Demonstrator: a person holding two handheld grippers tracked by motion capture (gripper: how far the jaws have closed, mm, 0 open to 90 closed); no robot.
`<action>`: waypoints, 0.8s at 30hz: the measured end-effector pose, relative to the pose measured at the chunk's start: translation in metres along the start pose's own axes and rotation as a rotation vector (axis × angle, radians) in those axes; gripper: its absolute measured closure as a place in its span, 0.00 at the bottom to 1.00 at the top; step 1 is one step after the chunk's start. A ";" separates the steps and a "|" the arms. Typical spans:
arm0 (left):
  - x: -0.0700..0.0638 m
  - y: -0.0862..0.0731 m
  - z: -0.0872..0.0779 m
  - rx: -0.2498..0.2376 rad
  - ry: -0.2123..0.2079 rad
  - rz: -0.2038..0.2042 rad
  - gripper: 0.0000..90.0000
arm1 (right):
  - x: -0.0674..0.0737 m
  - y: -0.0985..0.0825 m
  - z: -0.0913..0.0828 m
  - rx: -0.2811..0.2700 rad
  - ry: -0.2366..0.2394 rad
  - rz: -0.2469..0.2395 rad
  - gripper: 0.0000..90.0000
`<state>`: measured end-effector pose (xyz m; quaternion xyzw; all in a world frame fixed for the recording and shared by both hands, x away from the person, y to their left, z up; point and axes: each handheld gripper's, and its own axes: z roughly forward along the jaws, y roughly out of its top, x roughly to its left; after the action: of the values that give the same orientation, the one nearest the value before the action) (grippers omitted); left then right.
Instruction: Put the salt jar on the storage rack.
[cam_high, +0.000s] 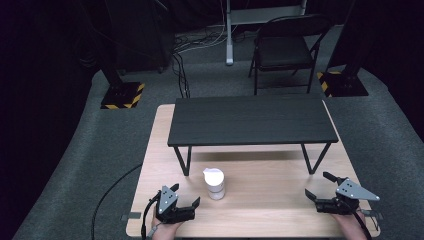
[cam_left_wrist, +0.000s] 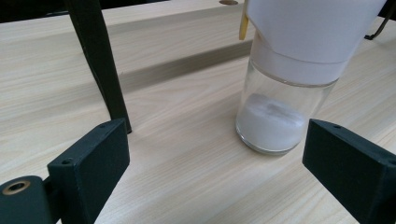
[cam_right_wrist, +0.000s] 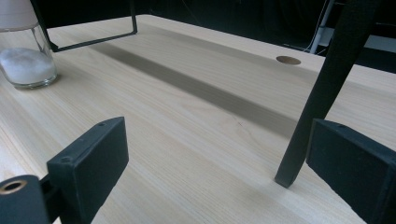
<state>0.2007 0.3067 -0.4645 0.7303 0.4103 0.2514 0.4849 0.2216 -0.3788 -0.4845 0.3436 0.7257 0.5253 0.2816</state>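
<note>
From the high view, my left tool (cam_high: 181, 206) sits at the bottom left of the picture, low over the wooden counter (cam_high: 260, 210). Its jaws are spread apart and hold nothing. My right tool (cam_high: 320, 189) is at the bottom right, and its jaws are spread apart too, with nothing between them. A little glass jar (cam_high: 215, 184) with a white top stands on the counter near the middle, just right of my left tool and well apart from my right one. Behind it stands a small black shelf (cam_high: 252, 120) on thin legs. A black chair (cam_high: 285, 47) is on the floor at the top.

In the left gripper view, the jar (cam_left_wrist: 285, 88) is in the upper right, standing upright with white powder in the bottom. It is close ahead of my open left tool (cam_left_wrist: 215, 168) but not touching it. A black shelf leg (cam_left_wrist: 100, 65) is in the upper left.

In the right gripper view, the jar (cam_right_wrist: 25, 56) is far off in the upper left corner. A black shelf leg (cam_right_wrist: 322, 98) stands on the right, in front of one jaw of my open right tool (cam_right_wrist: 217, 172).
</note>
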 end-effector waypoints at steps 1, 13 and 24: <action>0.000 0.000 0.001 0.000 -0.003 0.000 0.08 | 0.000 0.000 0.000 0.000 0.000 0.000 0.05; 0.004 0.002 0.005 0.002 -0.057 0.009 0.07 | 0.001 -0.001 -0.002 -0.004 -0.009 -0.001 0.05; -0.004 0.007 0.016 0.024 -0.078 0.034 0.04 | 0.001 -0.001 -0.002 0.001 -0.004 0.000 0.05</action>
<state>0.2134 0.2941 -0.4640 0.7522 0.3817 0.2261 0.4872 0.2193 -0.3788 -0.4850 0.3446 0.7256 0.5241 0.2828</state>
